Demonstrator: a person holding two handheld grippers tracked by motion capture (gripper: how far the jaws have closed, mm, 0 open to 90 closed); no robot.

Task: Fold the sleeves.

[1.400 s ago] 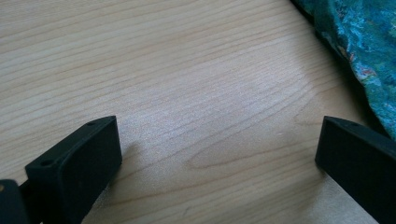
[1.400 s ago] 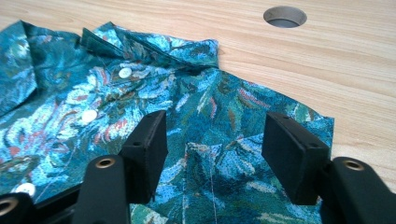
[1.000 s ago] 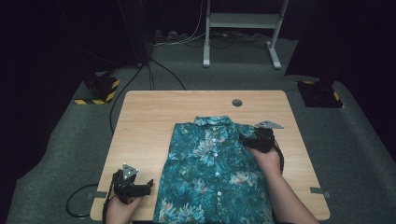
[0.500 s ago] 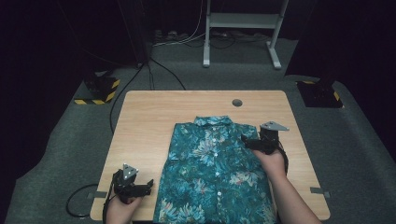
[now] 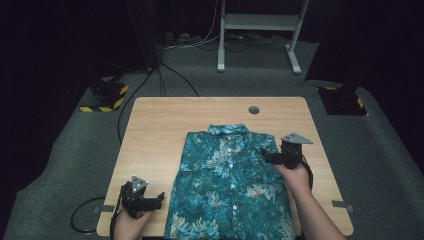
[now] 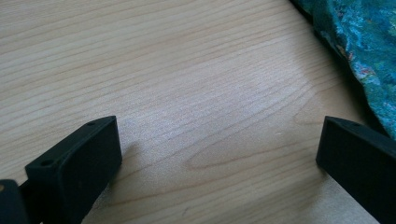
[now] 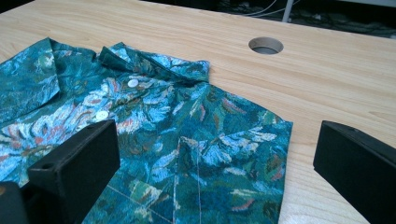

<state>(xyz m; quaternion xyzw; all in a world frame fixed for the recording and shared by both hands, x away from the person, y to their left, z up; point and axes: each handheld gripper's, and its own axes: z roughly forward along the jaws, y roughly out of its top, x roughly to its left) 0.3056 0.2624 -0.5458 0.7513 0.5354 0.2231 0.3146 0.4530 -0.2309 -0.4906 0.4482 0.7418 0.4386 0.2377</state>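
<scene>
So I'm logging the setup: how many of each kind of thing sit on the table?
Shirt: 1
Claws: 2, the left claw and the right claw
Total: 3, on the table

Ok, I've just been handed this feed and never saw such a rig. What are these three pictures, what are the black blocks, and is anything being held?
A person sits at a wooden table with a hand-held two-jaw gripper in each hand. The high view looks down from above. On the table lies a teal floral shirt, buttoned, sleeves folded in. The left gripper rests near the shirt's lower left edge; the right gripper is at the shirt's right shoulder. The other two pictures come from cameras on the grippers; the black blocks are their jaws. Both stand open, the right having just opened, with nothing held.
</scene>
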